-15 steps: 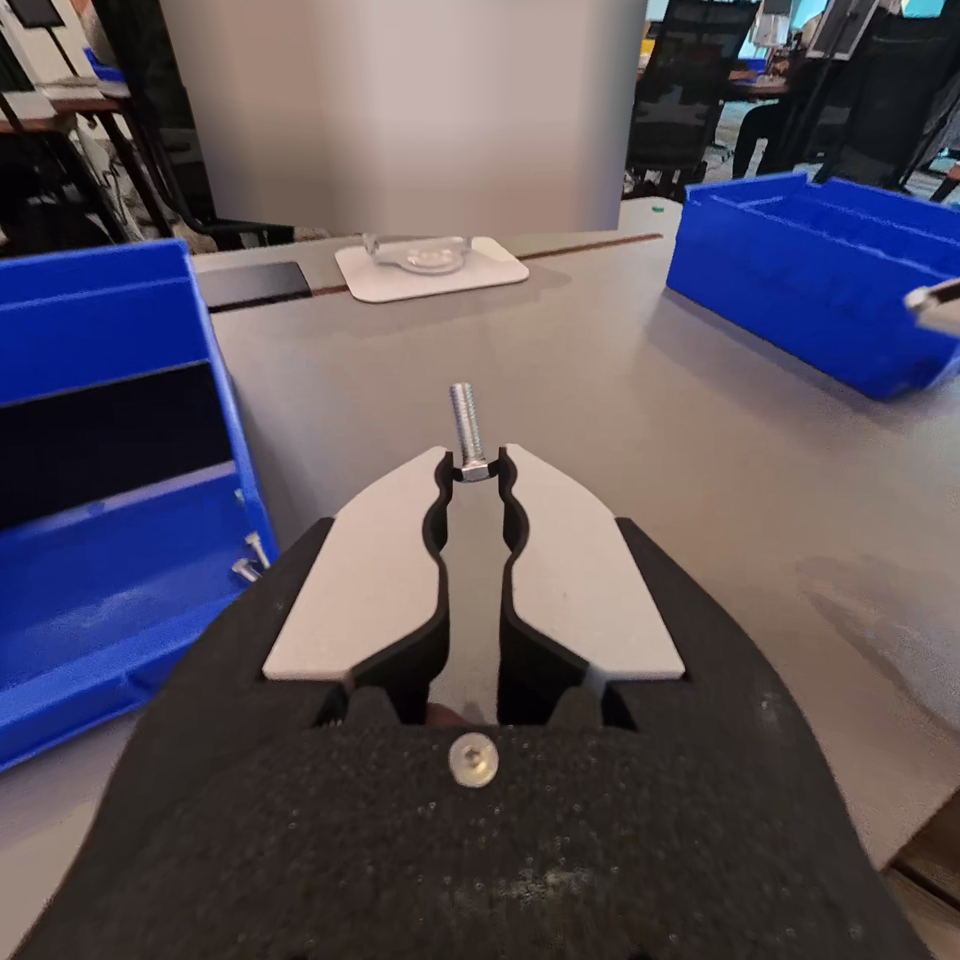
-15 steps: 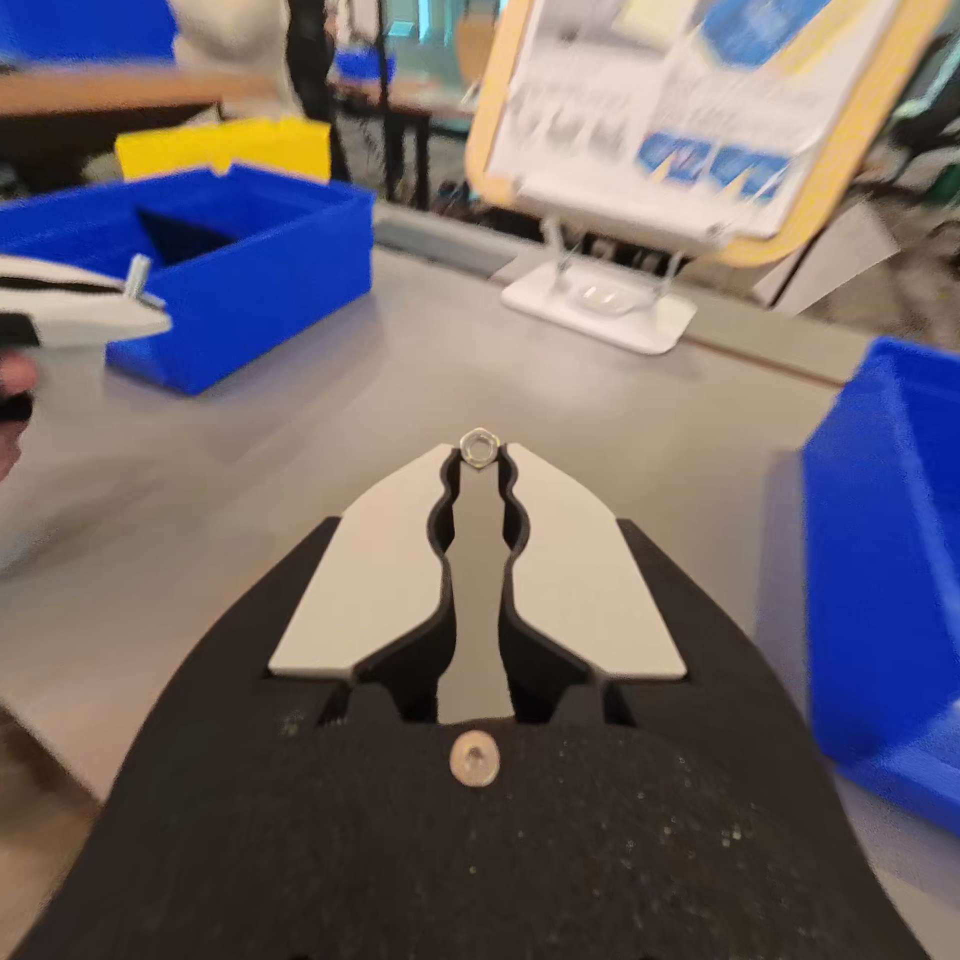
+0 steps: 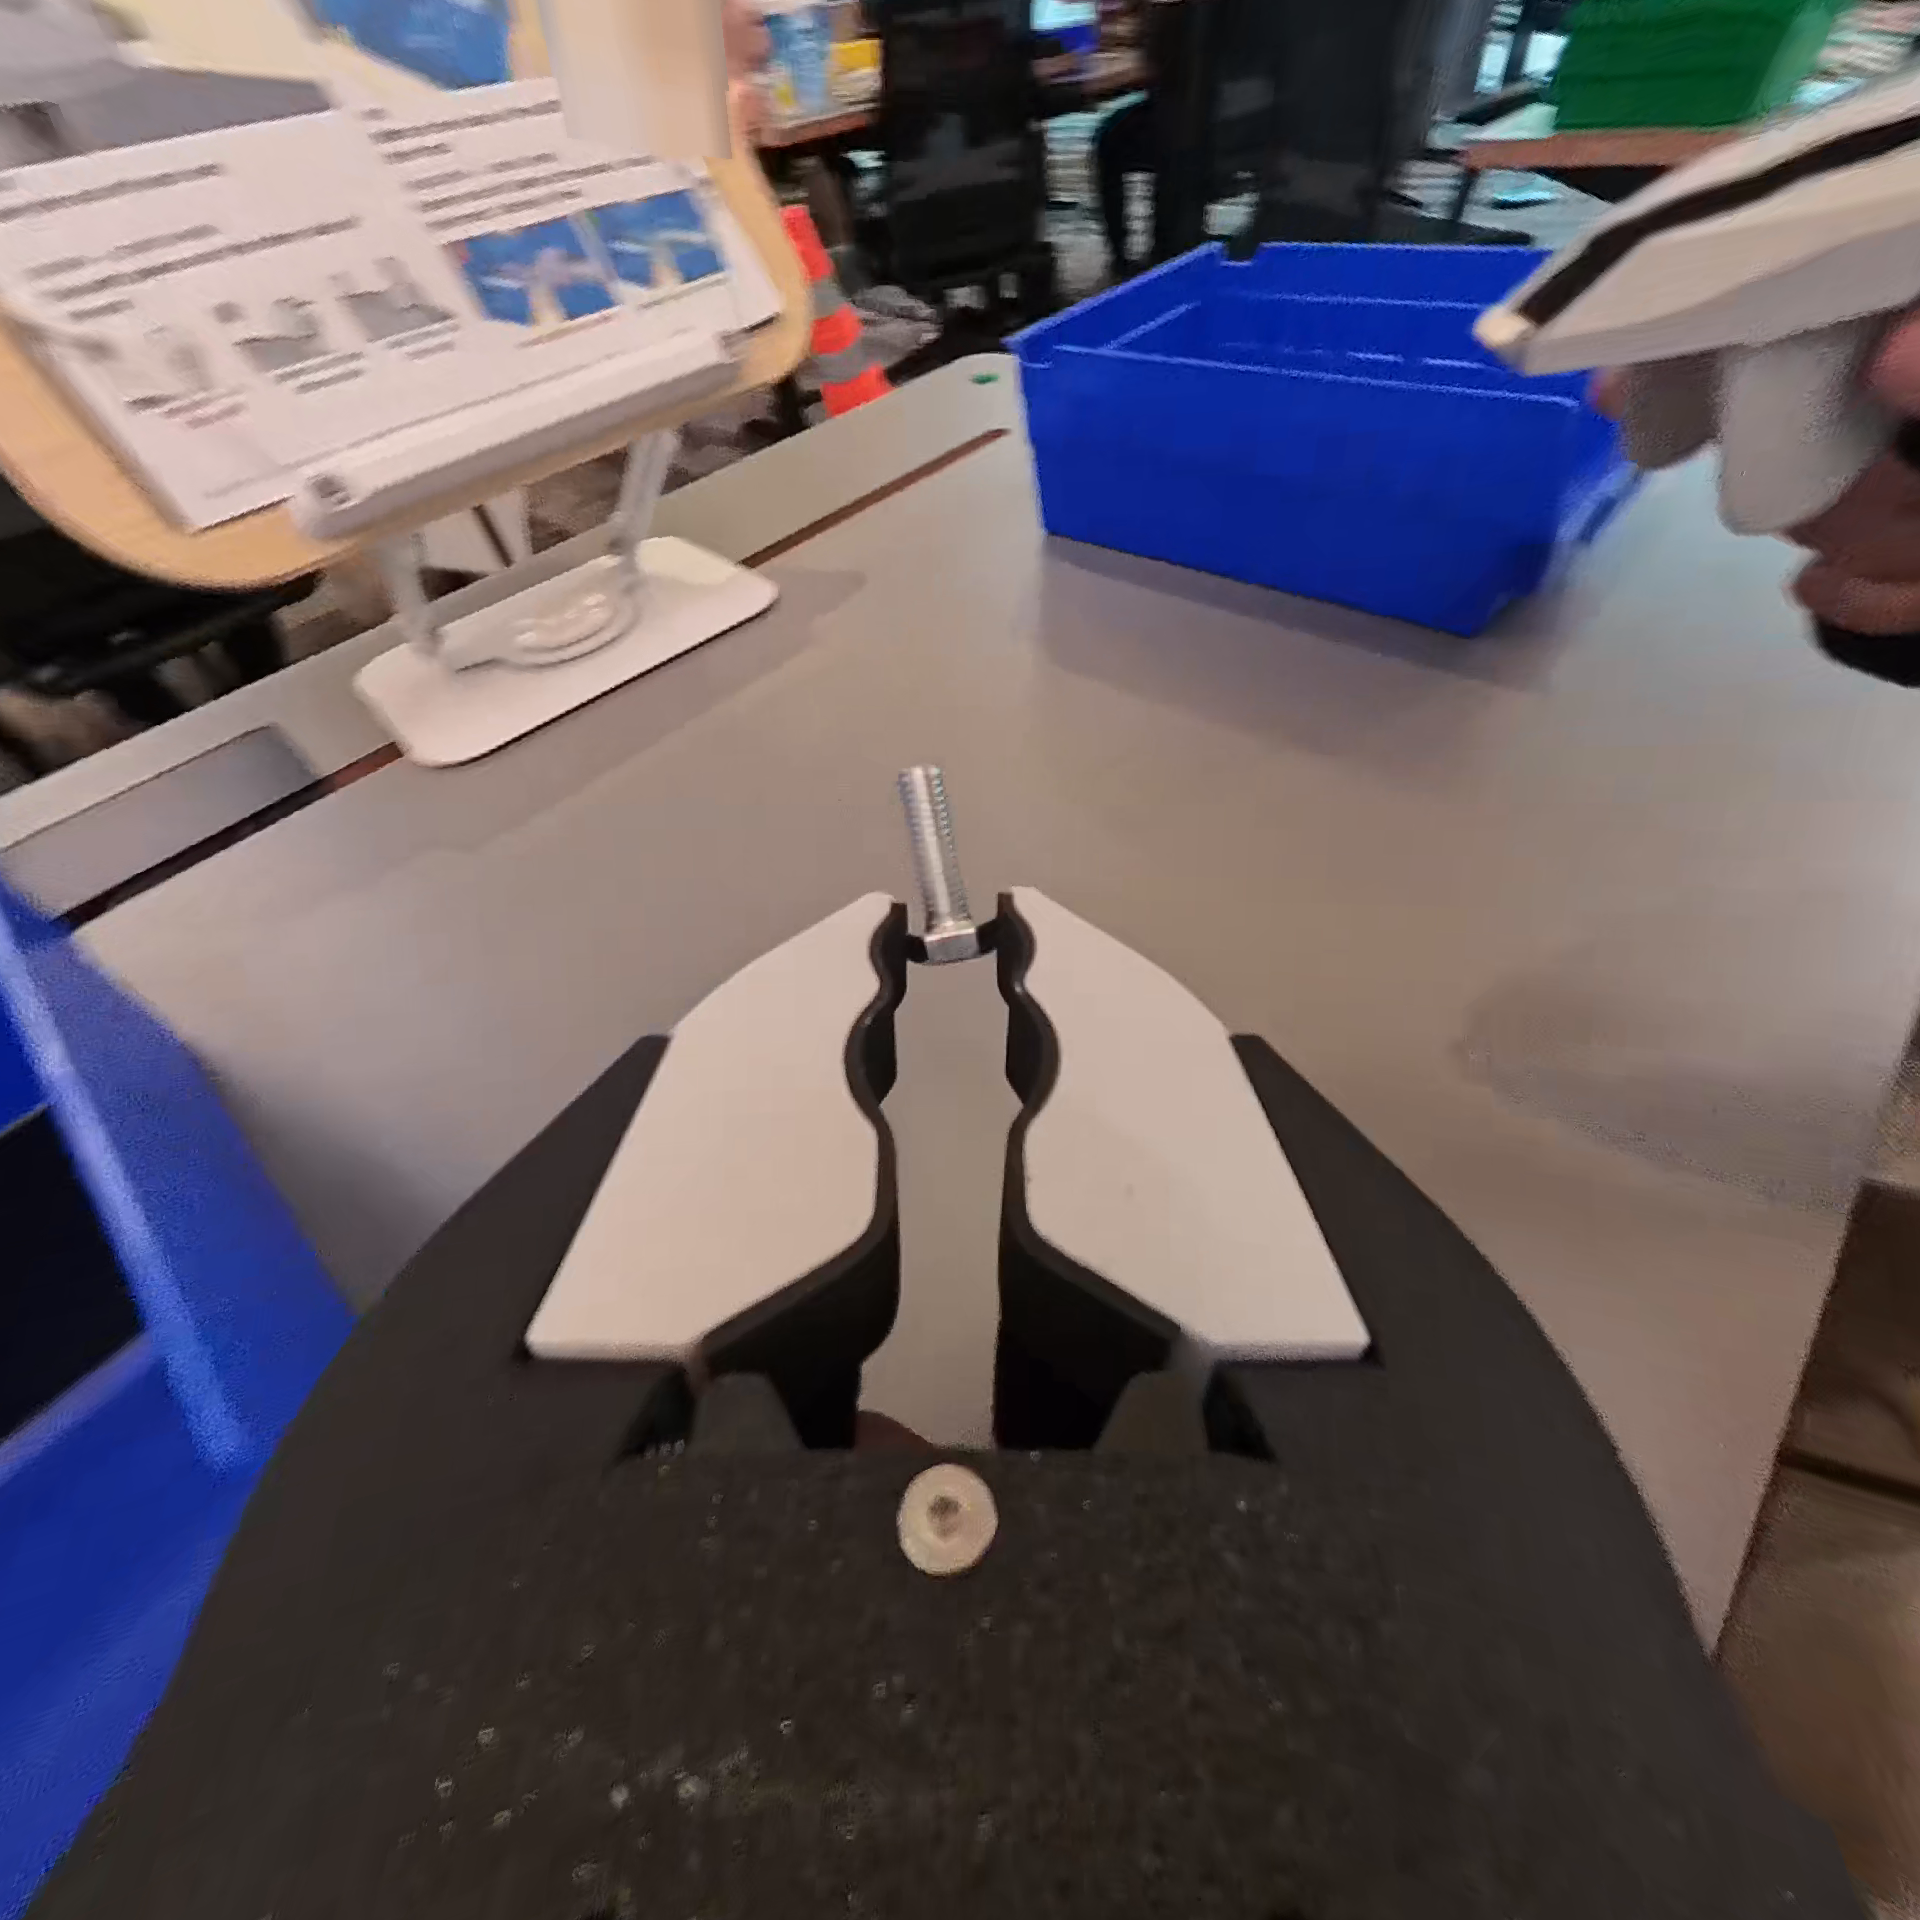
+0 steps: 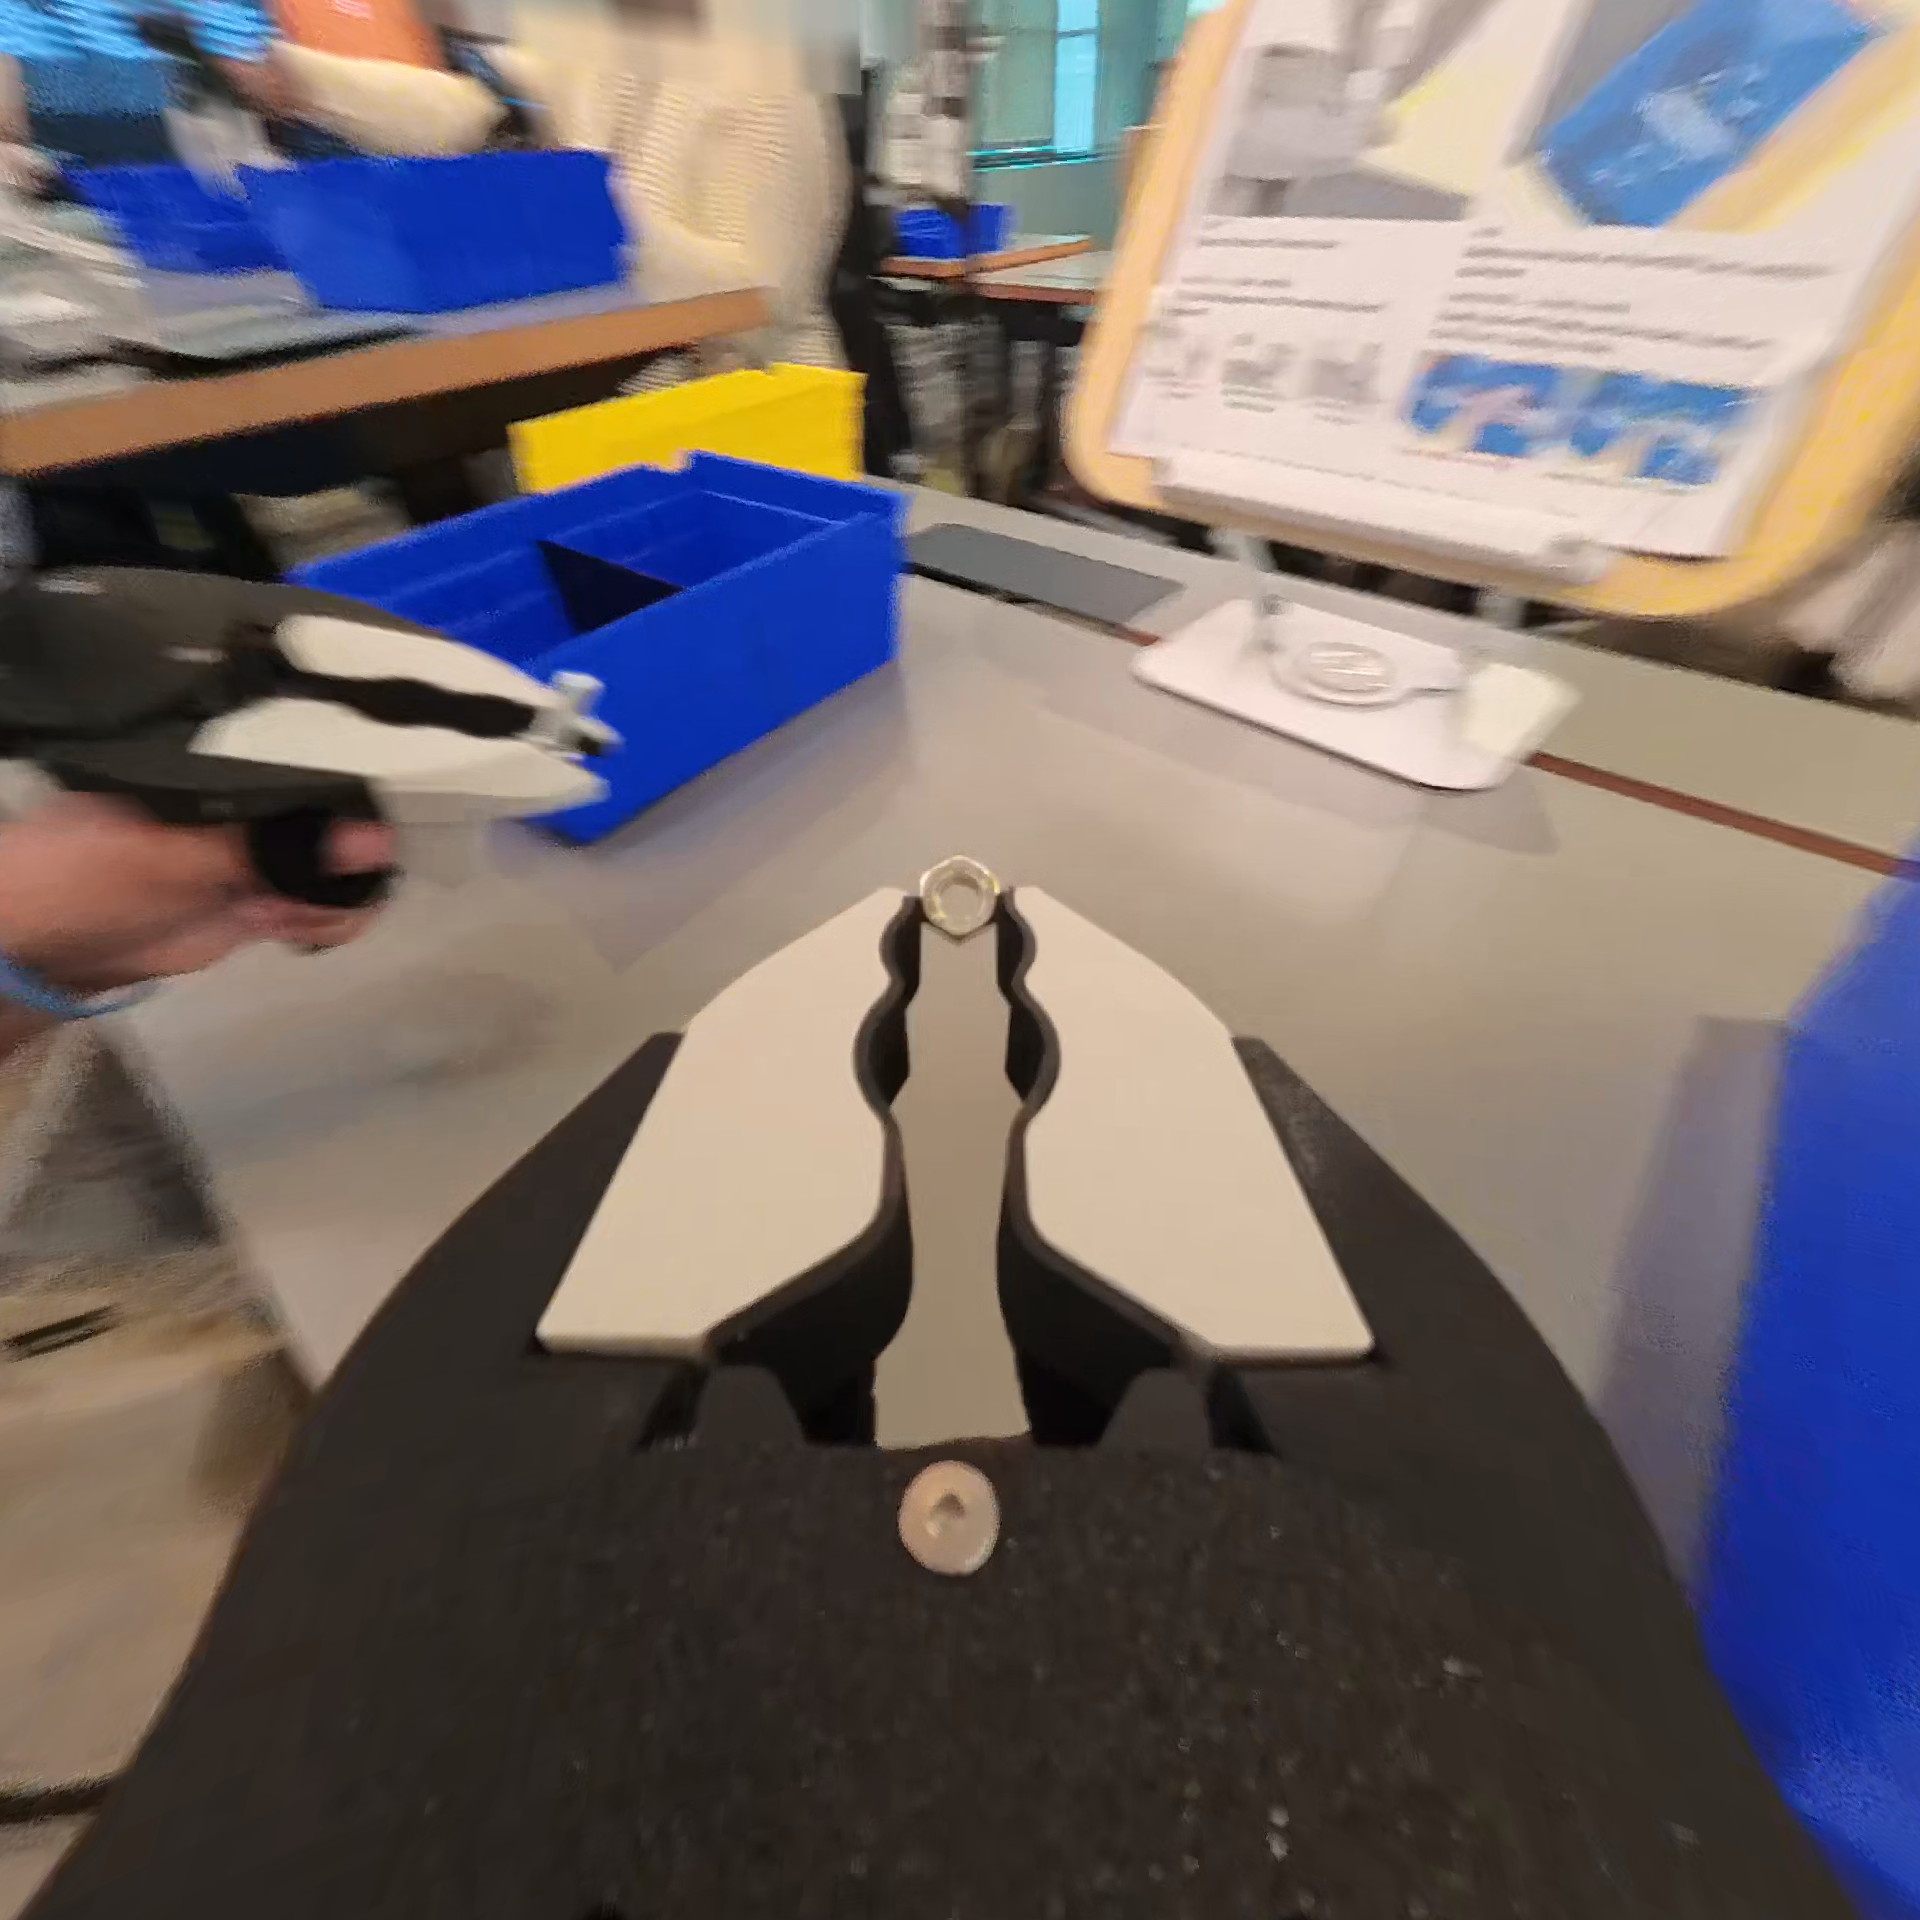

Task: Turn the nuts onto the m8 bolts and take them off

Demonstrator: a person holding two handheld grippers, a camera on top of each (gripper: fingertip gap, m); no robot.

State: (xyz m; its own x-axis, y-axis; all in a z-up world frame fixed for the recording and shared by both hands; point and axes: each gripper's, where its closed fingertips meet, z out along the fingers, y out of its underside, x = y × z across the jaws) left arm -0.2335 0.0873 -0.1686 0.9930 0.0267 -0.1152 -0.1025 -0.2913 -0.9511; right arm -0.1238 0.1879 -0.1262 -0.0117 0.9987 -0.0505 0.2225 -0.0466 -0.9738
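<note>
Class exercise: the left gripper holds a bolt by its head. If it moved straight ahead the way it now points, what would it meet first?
Probably bare grey table. The left gripper tilts down towards it, bolt leading, so the bolt's tip would touch first. The white stand and blue bin lie off to either side, though depth is uncertain.

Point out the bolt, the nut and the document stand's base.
bolt (image 3: 933,857), left wrist view, on its threaded shank.
nut (image 4: 958,896), right wrist view, on its face beside the bore.
document stand base (image 3: 686,613), left wrist view, on the white plate.

Grey table (image 3: 1195,790) carries blue bins (image 3: 1309,468) and a stand (image 3: 566,649).
</note>
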